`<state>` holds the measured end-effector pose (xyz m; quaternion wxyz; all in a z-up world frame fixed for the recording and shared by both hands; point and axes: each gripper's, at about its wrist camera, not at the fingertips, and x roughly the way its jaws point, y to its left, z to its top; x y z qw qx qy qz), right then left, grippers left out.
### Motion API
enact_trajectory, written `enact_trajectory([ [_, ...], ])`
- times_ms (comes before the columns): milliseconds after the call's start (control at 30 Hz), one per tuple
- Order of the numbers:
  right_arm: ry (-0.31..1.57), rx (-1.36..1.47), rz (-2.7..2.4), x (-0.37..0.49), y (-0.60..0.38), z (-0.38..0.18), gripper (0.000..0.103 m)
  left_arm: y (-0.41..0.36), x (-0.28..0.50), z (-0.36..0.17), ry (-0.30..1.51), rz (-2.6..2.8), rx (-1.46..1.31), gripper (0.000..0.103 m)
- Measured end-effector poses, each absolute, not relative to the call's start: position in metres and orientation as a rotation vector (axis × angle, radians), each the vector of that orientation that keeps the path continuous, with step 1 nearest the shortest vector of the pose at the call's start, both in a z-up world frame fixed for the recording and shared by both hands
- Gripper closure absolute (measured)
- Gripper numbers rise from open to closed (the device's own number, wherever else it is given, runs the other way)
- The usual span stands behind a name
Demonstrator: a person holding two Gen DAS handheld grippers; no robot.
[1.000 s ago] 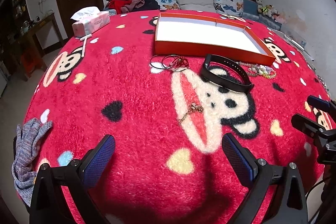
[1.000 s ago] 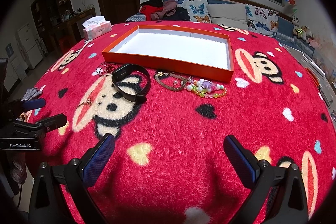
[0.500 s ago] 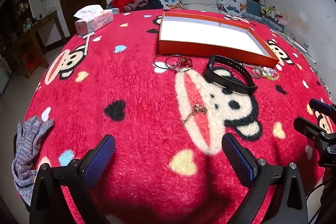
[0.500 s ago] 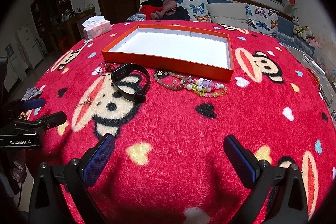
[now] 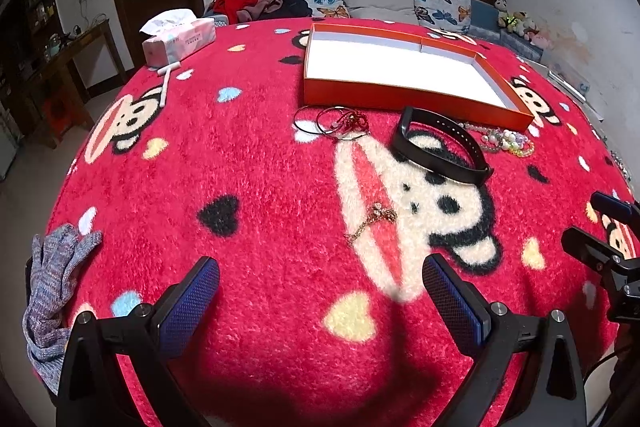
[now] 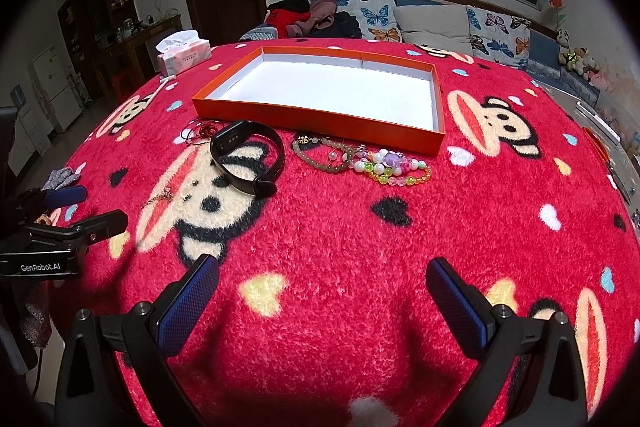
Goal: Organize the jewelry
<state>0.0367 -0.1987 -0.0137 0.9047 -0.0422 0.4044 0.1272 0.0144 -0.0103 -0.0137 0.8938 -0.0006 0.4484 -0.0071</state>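
An empty orange tray (image 5: 316, 91) (image 6: 320, 117) with a white floor sits on the red monkey-print cloth. In front of it lie thin bangles with a red charm (image 5: 340, 123) (image 6: 200, 131), a black wristband (image 5: 440, 147) (image 6: 248, 157), a gold chain (image 5: 372, 221) (image 6: 160, 195), a green bead bracelet (image 6: 320, 155) and a colourful bead bracelet (image 6: 394, 169) (image 5: 506, 141). My left gripper (image 5: 320, 301) is open and empty, low above the cloth short of the gold chain. My right gripper (image 6: 322, 301) is open and empty, short of the bead bracelets.
A pink tissue box (image 5: 178, 41) (image 6: 184, 57) and a white stick (image 5: 165, 87) lie at the far left. A grey knit glove (image 5: 52, 291) hangs at the near left edge. A sofa with cushions (image 6: 432, 23) stands behind.
My left gripper has drifted slightly forward and left, so the tray and jewelry sit a little further right in its view. The right gripper has barely moved. Nothing was taken hold of.
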Motion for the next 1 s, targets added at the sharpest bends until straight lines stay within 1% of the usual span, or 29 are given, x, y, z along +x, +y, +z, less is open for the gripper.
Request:
enact_trajectory([
  [700, 0.857, -0.125, 0.325, 0.052, -0.188, -0.017, 0.000, -0.009, 0.031, -0.014, 0.931, -0.011, 0.001, 0.000],
  [1000, 0.900, -0.097, 0.314, 0.057, -0.204, -0.026, 0.000, -0.017, 0.042, -0.011, 0.931, -0.042, 0.012, 0.000],
])
